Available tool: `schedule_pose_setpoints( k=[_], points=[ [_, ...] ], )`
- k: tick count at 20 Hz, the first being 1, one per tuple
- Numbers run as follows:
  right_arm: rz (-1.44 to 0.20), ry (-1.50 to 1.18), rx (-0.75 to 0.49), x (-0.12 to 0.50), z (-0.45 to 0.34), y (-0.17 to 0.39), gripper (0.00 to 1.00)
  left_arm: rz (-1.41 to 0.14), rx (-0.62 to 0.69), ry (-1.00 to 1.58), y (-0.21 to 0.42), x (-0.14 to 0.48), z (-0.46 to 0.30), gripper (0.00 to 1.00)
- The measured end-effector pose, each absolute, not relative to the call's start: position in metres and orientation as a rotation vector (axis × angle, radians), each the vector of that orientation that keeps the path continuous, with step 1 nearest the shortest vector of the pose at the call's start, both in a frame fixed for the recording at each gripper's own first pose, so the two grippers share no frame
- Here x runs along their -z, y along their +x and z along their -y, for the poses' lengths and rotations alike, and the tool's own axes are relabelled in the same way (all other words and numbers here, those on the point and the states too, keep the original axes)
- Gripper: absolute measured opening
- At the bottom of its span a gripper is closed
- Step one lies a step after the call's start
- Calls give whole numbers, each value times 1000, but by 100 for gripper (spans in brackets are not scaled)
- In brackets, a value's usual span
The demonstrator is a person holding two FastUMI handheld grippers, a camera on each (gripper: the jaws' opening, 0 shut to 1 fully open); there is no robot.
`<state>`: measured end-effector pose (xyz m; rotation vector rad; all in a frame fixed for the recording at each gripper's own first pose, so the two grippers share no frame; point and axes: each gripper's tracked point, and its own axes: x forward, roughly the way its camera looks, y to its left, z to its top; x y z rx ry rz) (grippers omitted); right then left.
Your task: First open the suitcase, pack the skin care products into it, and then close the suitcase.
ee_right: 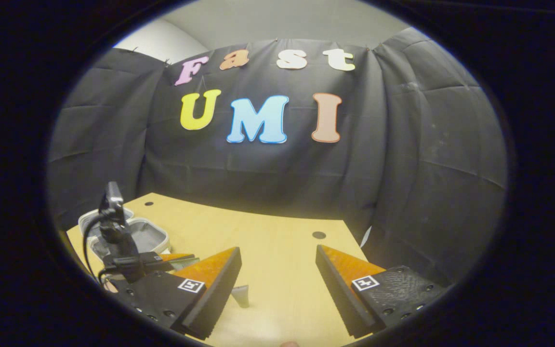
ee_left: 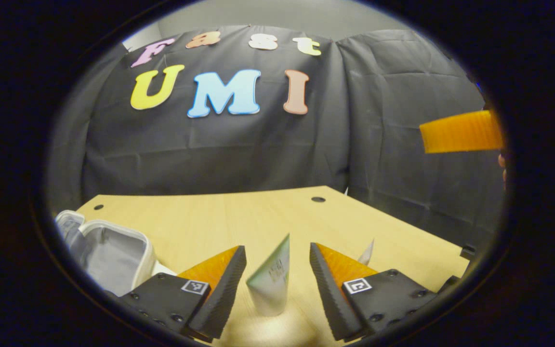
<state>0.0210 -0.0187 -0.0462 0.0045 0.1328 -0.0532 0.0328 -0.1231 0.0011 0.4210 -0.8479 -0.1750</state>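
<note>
Pale squeeze tube of skin care cream, soft plastic (ee_left: 271, 277): upright between spread left gripper (ee_left: 277, 284), untouched. Likely light, squashy (grip mid-body). Right gripper (ee_right: 277, 289) open, empty.

tube (ee_left: 271, 279) on table (ee_left: 239, 217), suitcase (ee_left: 109, 250) left

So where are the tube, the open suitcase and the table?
tube (ee_left: 272, 274): left gripper view, its printed body.
suitcase (ee_left: 113, 258): left gripper view, its grey lining.
table (ee_right: 277, 241): right gripper view, bare wood.

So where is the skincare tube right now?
In the left gripper view, the tube stands on the table between the open left tool's fingers, suitcase at left.
</note>
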Motion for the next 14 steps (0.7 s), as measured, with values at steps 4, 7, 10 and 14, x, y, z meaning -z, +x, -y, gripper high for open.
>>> schedule_pose_setpoints(
  k=[4,7,10,14],
  points=[
    [-148,8,43,53,15,28,94,778,121,420,59,6,114,46],
    [-167,23,26,60,5,37,95,715,118,393,60,6,113,41],
    [-178,55,5,68,-8,47,95,652,200,281,28,1,116,36],
    [-260,90,-24,112,-32,68,94,671,256,195,-59,-18,96,36]
  ],
)
